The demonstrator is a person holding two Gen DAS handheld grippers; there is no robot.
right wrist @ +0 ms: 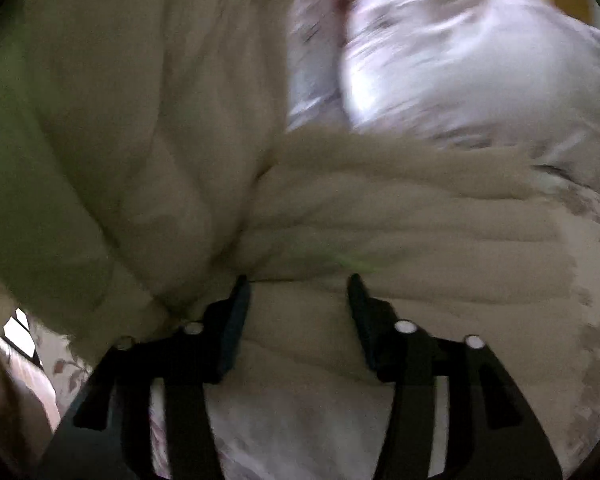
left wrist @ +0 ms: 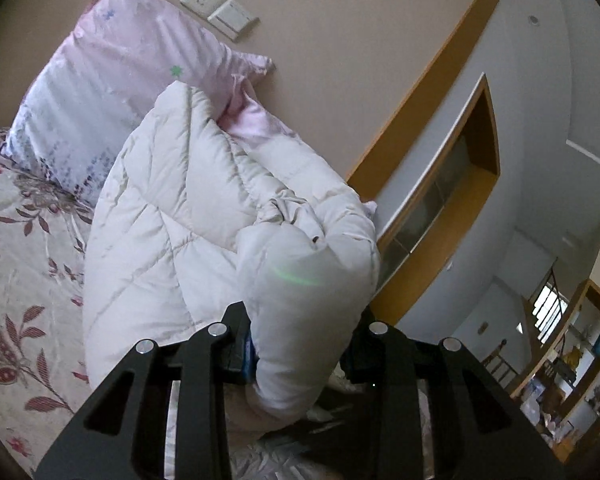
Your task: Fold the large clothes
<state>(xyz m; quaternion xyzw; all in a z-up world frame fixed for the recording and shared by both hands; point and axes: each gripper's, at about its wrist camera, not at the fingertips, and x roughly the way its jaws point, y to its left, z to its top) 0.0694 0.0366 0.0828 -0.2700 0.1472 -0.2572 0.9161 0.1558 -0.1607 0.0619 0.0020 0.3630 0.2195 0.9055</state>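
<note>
A large cream-white quilted down coat (left wrist: 188, 216) is bunched up and lifted above the floral bed. My left gripper (left wrist: 300, 340) is shut on a thick padded fold of the coat (left wrist: 300, 292), which fills the gap between the fingers. In the right wrist view the picture is blurred. The coat (right wrist: 160, 140) fills most of it, and my right gripper (right wrist: 298, 292) has its jaws apart with a padded fold of coat between them. I cannot tell whether the pads are pressing the cloth.
A pink and white pillow (left wrist: 112, 92) leans against the beige wall at the head of the bed, also showing in the right wrist view (right wrist: 460, 60). The floral bedsheet (left wrist: 24, 248) lies to the left. A wood-framed window (left wrist: 452, 200) and cluttered shelves (left wrist: 572, 380) are on the right.
</note>
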